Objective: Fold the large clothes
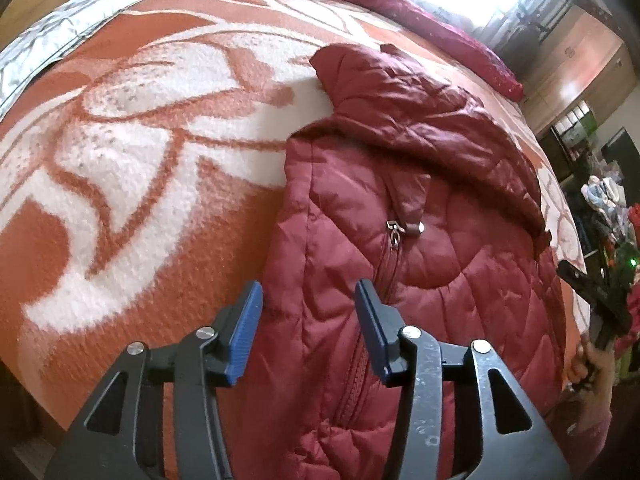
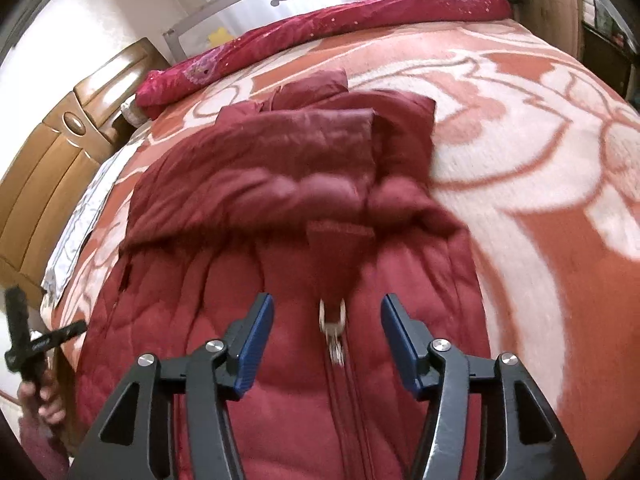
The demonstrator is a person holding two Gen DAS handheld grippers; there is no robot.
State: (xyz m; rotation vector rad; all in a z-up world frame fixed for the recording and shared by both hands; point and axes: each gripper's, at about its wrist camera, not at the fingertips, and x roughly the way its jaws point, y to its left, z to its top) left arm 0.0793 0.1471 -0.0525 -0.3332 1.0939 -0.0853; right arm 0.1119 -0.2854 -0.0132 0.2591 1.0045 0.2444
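Jacket [image 1: 420, 208], dark red and quilted, is laid flat on the bed [image 1: 132, 152], zipped up, with the hood [image 2: 280, 160] folded down over the chest. The orange-and-white blanket [image 2: 540, 184] is spread under it; the jacket is placed nearer the bed's near edge, collar end toward the far edge, where a red quilt [image 2: 340, 16] is rolled up. Left gripper [image 1: 308, 300] is seen released, nothing pinched between the blue pads [image 1: 244, 336]; it is held over the jacket's side edge, one finger above blanket, the other above the zipper [image 1: 394, 232]. Right gripper [image 2: 328, 312] is also released, jaws spread either side of the zipper pull, no fabric caught. Right view is blurred. A hand [image 2: 44, 396] on the other gripper's handle is visible at that view's lower left corner. A wooden cabinet [image 2: 52, 168] is seen beside the bed.
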